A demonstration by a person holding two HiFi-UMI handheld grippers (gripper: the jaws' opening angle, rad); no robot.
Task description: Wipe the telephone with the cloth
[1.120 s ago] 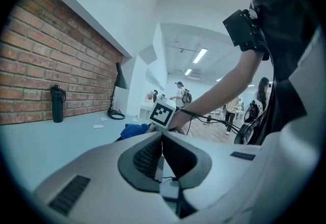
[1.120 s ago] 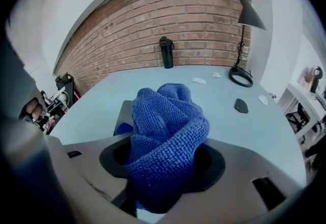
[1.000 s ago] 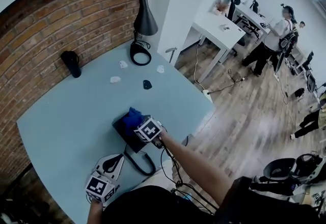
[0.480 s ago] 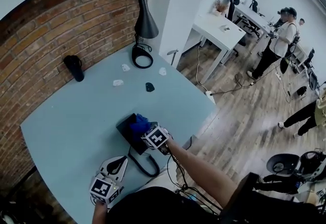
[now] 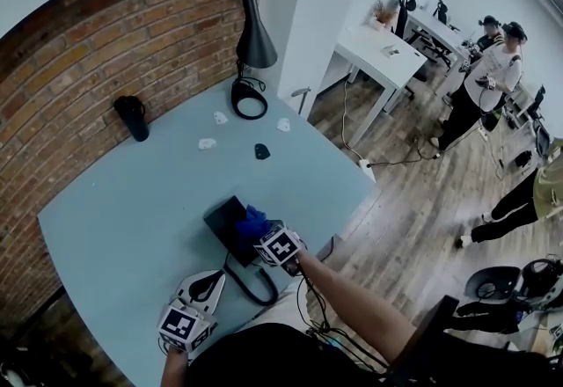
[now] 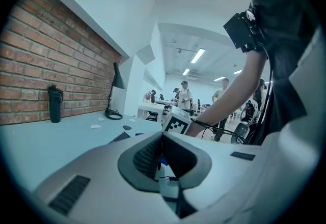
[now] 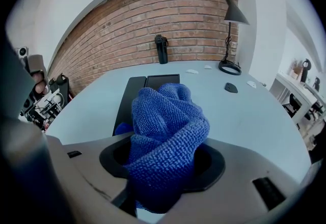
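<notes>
The black telephone [image 5: 227,220] lies on the pale blue table [image 5: 123,200], near its front edge, with its black cord [image 5: 251,288] looping toward me. My right gripper [image 5: 264,234] is shut on a bunched blue cloth [image 5: 252,222], and the cloth rests on the telephone's right side. In the right gripper view the cloth [image 7: 165,131] fills the jaws of the right gripper [image 7: 163,167], with the telephone [image 7: 147,88] just behind it. My left gripper [image 5: 204,286] sits left of the cord, shut and holding nothing. In the left gripper view the left gripper [image 6: 160,139] points at the right gripper's marker cube [image 6: 177,122].
A black bottle [image 5: 132,117] stands by the brick wall. At the table's far end are a black lamp [image 5: 255,42], small white scraps [image 5: 207,144] and a dark puck [image 5: 261,150]. The table's right edge drops to wood floor. People [image 5: 488,69] stand beyond a white desk [image 5: 383,47].
My right gripper has drawn the cloth a little toward me and to the right across the telephone. The left gripper has stayed put. The people in the background have moved.
</notes>
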